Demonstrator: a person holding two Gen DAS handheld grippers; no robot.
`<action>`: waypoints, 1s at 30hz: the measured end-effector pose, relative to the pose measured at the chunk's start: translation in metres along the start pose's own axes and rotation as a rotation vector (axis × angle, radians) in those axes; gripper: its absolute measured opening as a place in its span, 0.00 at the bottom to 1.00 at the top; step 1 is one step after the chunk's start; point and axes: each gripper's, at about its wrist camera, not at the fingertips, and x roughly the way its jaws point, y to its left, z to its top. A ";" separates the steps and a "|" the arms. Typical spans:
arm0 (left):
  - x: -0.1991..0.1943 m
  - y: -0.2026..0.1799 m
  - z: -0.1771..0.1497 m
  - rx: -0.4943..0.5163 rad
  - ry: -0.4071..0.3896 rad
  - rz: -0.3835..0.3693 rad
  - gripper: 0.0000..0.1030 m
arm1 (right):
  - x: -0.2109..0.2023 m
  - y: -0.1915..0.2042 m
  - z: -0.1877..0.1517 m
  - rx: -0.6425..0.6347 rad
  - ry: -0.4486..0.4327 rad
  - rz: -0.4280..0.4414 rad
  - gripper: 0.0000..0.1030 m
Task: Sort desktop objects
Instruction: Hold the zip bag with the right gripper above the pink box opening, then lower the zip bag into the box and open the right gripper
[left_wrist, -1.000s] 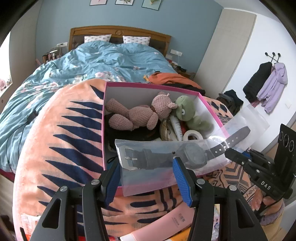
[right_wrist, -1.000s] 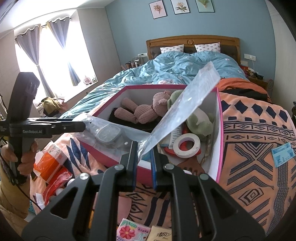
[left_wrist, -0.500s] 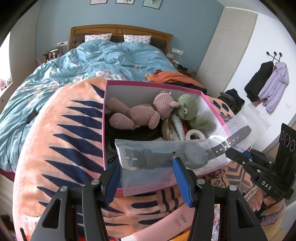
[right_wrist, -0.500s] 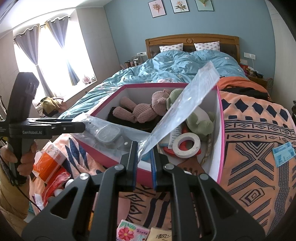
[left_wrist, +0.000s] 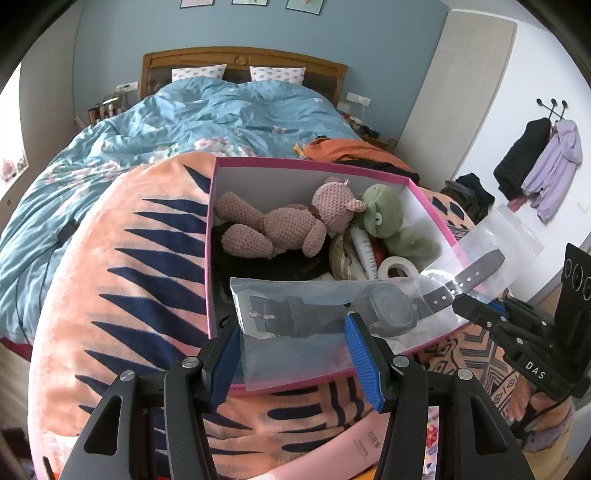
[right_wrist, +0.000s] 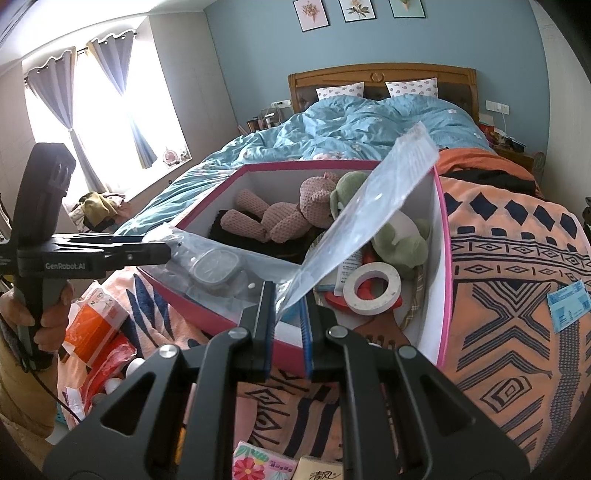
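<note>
- Box (left_wrist: 221, 162) with a pink rim sits on an orange patterned blanket (left_wrist: 122, 258), and every place below is given relative to it.
- Inside the box lie a pink knitted bear (left_wrist: 280, 225), a green soft toy (left_wrist: 384, 218), a roll of white tape (right_wrist: 371, 288) and a few smaller things, so the sorting looks well under way.
- A clear bag (left_wrist: 314, 317) holding a dark watch (left_wrist: 388, 314) hangs over the box's near edge, not yet dropped in.
- The right tongs (right_wrist: 288, 314) are pinched tight on one end of that bag, just in front of the box.
- The left tongs (left_wrist: 291, 350) stand partly open around the bag's other end; I cannot tell whether their pads touch it.
- Left to do, as I judge it: orange packets (right_wrist: 92, 325) and a flowered packet (right_wrist: 264, 465) lie on the blanket outside the box.
- Hard to make out: the things beneath the soft toys, and the pink object in front of the box, cut off by the picture's edge.
</note>
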 end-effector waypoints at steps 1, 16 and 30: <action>0.000 0.001 -0.001 0.001 0.001 0.002 0.54 | 0.001 -0.001 0.000 0.003 0.001 0.000 0.14; 0.004 0.004 0.002 0.004 0.011 0.024 0.54 | 0.009 -0.002 0.000 0.007 0.016 -0.001 0.14; 0.012 0.003 0.003 0.015 0.023 0.053 0.54 | 0.016 -0.001 -0.001 -0.001 0.037 -0.010 0.14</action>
